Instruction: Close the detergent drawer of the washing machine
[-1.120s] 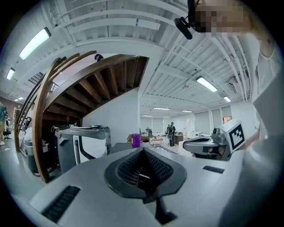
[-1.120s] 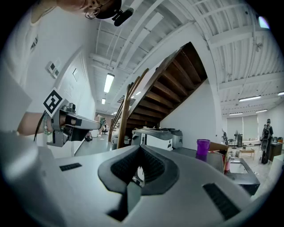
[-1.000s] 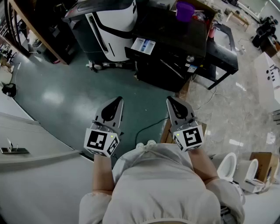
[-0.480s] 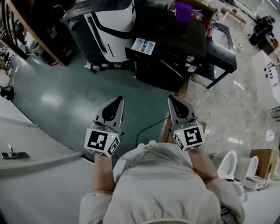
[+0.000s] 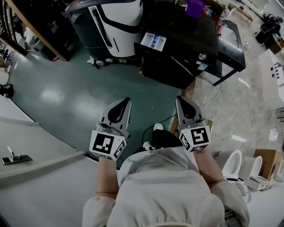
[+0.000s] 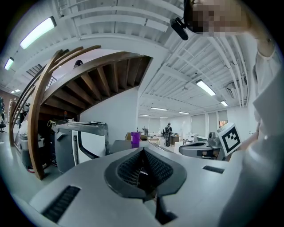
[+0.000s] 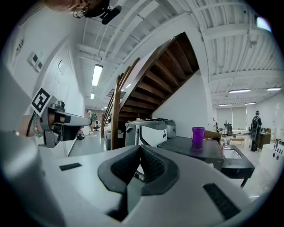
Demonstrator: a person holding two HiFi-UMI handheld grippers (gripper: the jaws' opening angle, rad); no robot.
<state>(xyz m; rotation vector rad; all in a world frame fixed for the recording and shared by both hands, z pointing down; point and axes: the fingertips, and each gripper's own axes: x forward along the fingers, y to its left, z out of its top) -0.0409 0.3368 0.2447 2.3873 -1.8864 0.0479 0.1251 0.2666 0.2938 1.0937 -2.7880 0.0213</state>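
The black washing machine (image 5: 177, 31) stands at the top of the head view, well ahead of both grippers. Its detergent drawer (image 5: 153, 41) is pulled out at the front left, showing white and blue compartments. A purple cup (image 5: 195, 8) stands on the machine's top; this cup (image 7: 198, 134) also shows in the right gripper view. My left gripper (image 5: 125, 101) and right gripper (image 5: 181, 99) are held side by side over the green floor, both shut and holding nothing. The left gripper (image 6: 143, 153) and right gripper (image 7: 140, 150) show their pads pressed together.
A white and black machine (image 5: 117, 20) stands left of the washer. A black table (image 5: 230, 42) adjoins it on the right. A cable (image 5: 153, 126) lies on the floor near my shoe (image 5: 157, 127). A white counter (image 5: 35, 150) runs at the left; white toilets (image 5: 230, 166) sit lower right.
The view has shifted, so the washer sits higher and further right in the frame. A leg and shoe have come into view between the grippers. Both grippers stay shut, side by side.
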